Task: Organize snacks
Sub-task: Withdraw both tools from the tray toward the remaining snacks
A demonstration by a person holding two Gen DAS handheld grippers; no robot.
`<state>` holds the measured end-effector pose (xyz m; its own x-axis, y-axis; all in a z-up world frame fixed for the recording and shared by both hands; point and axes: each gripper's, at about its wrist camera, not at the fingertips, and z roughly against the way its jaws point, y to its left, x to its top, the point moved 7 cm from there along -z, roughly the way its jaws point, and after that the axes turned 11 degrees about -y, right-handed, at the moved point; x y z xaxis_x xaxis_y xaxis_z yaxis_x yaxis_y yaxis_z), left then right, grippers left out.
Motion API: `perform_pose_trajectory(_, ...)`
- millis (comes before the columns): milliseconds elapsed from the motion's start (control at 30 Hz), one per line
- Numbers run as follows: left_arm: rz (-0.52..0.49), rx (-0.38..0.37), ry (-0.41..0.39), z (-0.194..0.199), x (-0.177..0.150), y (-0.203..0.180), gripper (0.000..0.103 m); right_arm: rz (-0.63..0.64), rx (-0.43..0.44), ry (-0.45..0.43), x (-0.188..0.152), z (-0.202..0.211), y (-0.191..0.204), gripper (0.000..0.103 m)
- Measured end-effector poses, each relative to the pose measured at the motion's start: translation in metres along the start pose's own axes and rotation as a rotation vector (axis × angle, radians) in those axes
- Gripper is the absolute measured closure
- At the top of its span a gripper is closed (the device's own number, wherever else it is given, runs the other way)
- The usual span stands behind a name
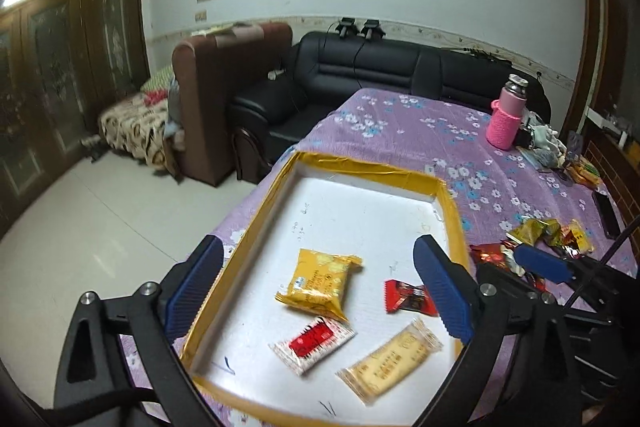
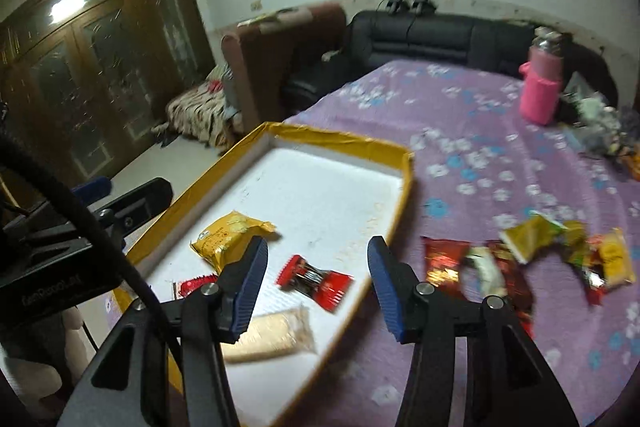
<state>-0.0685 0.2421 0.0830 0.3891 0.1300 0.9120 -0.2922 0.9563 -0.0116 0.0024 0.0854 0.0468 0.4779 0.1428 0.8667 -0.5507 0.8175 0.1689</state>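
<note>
A tray (image 1: 362,169) lies on the table (image 1: 404,119) near its left edge, holding four snack packets (image 1: 320,283). A heap of snacks (image 2: 532,259) lies just beside the tray's right edge. A bottle (image 1: 507,117) stands near the far right corner.

Tray (image 1: 362,167): one. Packets inside: four — yellow packet (image 1: 320,281), red candy (image 1: 408,297), red-white packet (image 1: 314,343), pale biscuit (image 1: 390,361). Loose pile (image 2: 532,259): perhaps six, blurred. Pink bottle (image 1: 506,117): one.

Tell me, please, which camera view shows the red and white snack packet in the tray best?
The left wrist view: the red and white packet lies fully visible and sharp. In the right wrist view only its edge peeks out behind the right gripper's fingers.
</note>
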Motion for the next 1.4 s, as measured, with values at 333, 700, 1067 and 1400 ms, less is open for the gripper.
perform_pose_trajectory(333, -0.081, -0.008, -0.068, 0.042, 0.003, -0.045, 0.005, -0.041, -0.073, -0.069, -0.012, 0.053, -0.029, 0.047)
perform_pose_trajectory(700, -0.163, -0.027, -0.093, 0.060, 0.000, -0.087, 0.004, -0.099, -0.111, -0.112, -0.021, 0.086, -0.060, 0.046)
perform_pose_trajectory(1067, -0.210, -0.048, -0.096, 0.065, -0.004, -0.111, 0.004, -0.131, -0.129, -0.122, -0.028, 0.096, -0.078, 0.045)
perform_pose_trajectory(1400, -0.232, -0.065, -0.079, 0.063, -0.008, -0.122, 0.004, -0.161, -0.136, -0.113, -0.034, 0.094, -0.093, 0.044)
